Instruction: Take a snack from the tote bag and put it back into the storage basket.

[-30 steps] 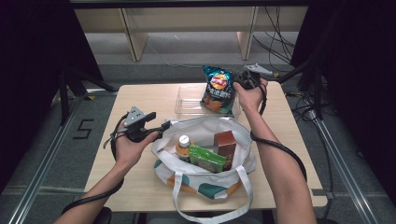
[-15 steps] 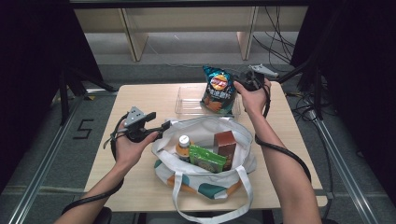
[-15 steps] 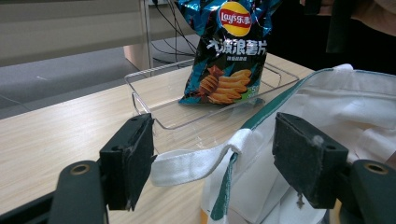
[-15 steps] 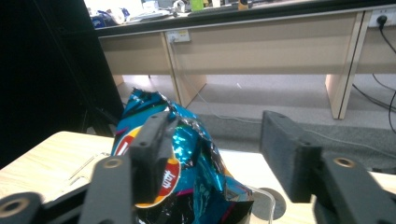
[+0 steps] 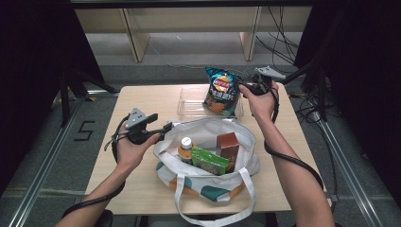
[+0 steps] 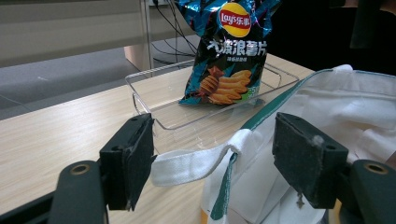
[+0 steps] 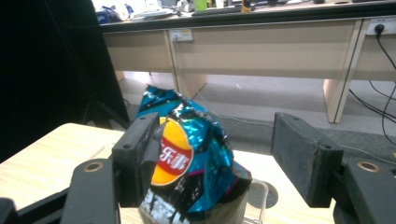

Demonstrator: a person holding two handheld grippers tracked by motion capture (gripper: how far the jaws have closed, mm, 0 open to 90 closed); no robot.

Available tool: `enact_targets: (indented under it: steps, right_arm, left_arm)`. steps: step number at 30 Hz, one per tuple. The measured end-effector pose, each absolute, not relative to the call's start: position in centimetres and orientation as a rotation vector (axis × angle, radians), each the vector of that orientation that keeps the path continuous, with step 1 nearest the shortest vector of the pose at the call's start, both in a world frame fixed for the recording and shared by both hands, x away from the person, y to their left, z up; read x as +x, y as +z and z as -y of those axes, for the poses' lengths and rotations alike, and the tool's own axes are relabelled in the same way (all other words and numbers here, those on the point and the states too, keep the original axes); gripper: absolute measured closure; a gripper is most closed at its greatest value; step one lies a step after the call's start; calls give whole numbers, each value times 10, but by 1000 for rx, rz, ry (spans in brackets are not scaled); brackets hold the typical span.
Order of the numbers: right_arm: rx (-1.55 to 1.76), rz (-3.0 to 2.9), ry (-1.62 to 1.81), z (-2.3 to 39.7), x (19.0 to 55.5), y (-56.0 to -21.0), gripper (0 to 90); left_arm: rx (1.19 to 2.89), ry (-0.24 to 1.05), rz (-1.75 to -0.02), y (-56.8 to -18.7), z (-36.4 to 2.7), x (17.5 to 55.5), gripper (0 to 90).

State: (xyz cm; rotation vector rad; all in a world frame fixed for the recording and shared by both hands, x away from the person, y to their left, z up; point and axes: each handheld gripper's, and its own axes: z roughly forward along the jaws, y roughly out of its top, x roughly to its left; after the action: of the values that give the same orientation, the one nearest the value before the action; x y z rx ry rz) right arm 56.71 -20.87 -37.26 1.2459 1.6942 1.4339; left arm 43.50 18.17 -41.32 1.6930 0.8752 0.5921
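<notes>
chip bag (image 5: 220, 91) upright, right claw (image 5: 247, 86) just opening beside it

Prob. lab/office: desks (image 7: 280, 42), wall sockets (image 7: 380, 27), floor cables (image 5: 283, 42), black curtains (image 5: 28, 71).

Teal-and-black crisp bag (image 5: 221, 91), crinkled, upright in the clear plastic tray (image 5: 189, 108) at the table's far edge.

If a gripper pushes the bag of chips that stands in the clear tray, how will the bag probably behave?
The chip bag stands upright in the clear tray and looks puffed and tall, so it is probably light and apt to tip. Its foil is crinkled and glossy, so it likely dents under the jaws and may slip. The chips inside are probably fragile; a gentle grip seems wise.
</notes>
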Motion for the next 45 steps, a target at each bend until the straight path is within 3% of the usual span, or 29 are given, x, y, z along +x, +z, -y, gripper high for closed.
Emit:
enact_targets:
  steps: [14,45]
  right_arm:
    - [1228,-1741,1431,214,544,-367,336]
    - [1168,-1865,1514,218,457,-373,371]
  left_arm:
    - [1698,595,-877,-414,-181,435,288]
    - [1703,574,-878,-417,-179,434,289]
